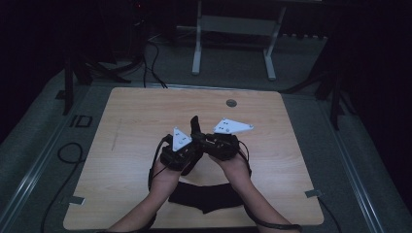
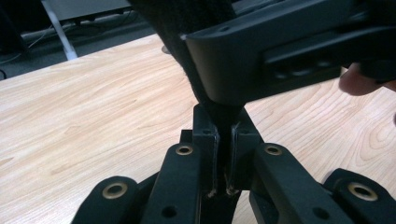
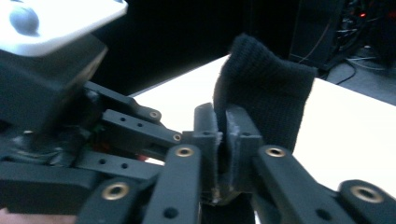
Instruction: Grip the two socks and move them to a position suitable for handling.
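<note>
**Both grippers pinch one black sock above the table**

Black cloth [image 1: 206,196] lies flat at the near table [image 1: 136,111] edge, between the forearms. Left gripper [image 2: 223,154]: jaws pressed onto the black sock [image 2: 187,28], held mid-table. Right gripper [image 3: 223,149]: jaws likewise nipping the sock, its cuff standing up above the pads. Grippers touching, noses together.

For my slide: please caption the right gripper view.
Right gripper shut on a black sock above the table.
</note>
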`<state>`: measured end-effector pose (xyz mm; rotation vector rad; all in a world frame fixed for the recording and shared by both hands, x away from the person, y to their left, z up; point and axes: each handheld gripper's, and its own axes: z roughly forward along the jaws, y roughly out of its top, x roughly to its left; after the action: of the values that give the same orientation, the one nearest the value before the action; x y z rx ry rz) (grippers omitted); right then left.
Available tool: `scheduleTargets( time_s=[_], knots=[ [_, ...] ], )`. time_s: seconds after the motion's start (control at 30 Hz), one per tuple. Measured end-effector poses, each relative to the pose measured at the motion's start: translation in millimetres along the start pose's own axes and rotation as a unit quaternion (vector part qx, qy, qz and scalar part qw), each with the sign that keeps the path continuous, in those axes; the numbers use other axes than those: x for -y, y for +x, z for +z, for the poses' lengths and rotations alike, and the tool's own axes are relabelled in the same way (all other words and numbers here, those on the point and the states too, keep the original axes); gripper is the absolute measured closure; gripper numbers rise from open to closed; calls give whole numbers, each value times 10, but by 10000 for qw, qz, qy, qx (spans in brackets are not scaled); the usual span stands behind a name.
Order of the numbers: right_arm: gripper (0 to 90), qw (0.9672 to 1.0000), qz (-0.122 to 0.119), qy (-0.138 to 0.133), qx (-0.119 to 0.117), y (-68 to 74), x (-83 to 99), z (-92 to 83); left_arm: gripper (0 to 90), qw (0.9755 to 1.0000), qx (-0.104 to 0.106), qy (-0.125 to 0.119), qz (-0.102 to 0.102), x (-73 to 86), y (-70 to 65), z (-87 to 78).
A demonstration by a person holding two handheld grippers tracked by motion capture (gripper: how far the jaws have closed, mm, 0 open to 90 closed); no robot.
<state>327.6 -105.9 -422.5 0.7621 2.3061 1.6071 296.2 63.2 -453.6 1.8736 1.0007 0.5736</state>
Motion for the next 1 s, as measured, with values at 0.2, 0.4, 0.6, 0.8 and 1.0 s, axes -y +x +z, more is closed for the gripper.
scheduleTargets(
  time_s=[0.2,0.4,0.6,0.8,1.0],
  knots=[
    [636,9998,59,-200,58,-31,-14,-88,854,9997,3,-81,-209,-14,123,-46],
    [550,9993,349,-50,148,-162,161,-122,854,9989,-105,-334,-311,-122,208,-182],
    [442,9973,625,373,-19,-172,492,-1,854,9976,-151,-606,-305,-274,192,-272],
    [377,9955,504,802,-102,-89,716,193,854,9952,-57,-908,-352,-432,81,-309],
    [601,9943,402,936,318,-123,753,274,853,9919,109,-1133,-558,-473,2,-287]
  ],
)
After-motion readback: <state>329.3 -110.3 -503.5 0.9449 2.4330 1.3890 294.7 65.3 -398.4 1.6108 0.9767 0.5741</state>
